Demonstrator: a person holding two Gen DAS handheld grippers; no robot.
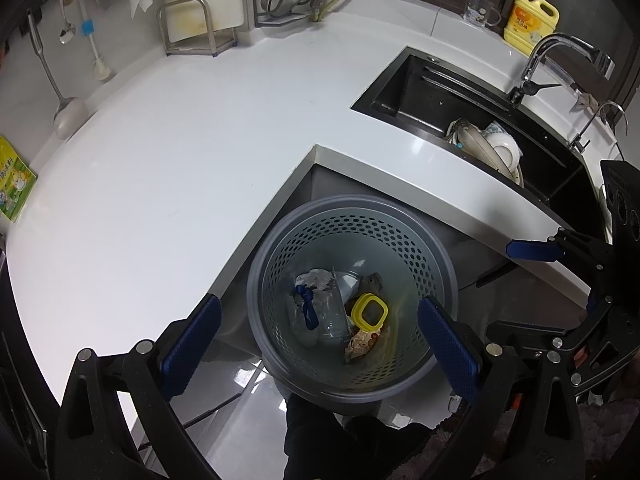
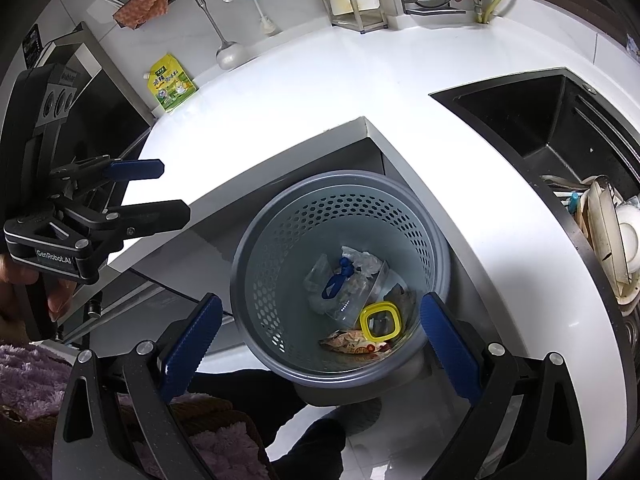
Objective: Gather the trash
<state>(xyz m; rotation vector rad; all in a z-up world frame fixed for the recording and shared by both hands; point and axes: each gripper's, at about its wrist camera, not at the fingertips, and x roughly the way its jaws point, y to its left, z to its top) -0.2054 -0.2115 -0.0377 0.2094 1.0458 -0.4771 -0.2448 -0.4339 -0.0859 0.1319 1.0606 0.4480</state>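
— Both claws hang over the grey perforated plastic waste bin [image 1: 352,300], don't they? How do we stand?

— We do. Our left claw [image 1: 320,348] has its blue-padded fingers spread wide with nothing between them, and our right claw [image 2: 320,344] is just the same: jaws apart, empty. Each looks straight down into the bin, which stands on the floor in the inner corner of the white L-shaped kitchen surface [image 1: 180,140].

— And the trash itself?

— Lying at the bottom of the bin. We can make out a square yellow plastic lid ring [image 2: 380,322], a printed snack wrapper [image 2: 354,346] just beside it, a crumpled clear plastic bag [image 2: 344,292] with a blue tie [image 2: 338,278], and a scrap of white paper [image 2: 362,258] near the top of the heap.

— So what is left for us?

— Little, we judge. The white surface shows no loose scraps in either view. A green-and-yellow pouch [image 2: 172,82] leans at the wall, but it looks to us like a kept product, not rubbish. The dirty white dishes [image 1: 492,148] in the dark sink [image 1: 420,92] are washing-up, not our job.

— Then collection is nearly done?

— We think so; a last scan of the surface would settle it, since parts lie beyond both views.
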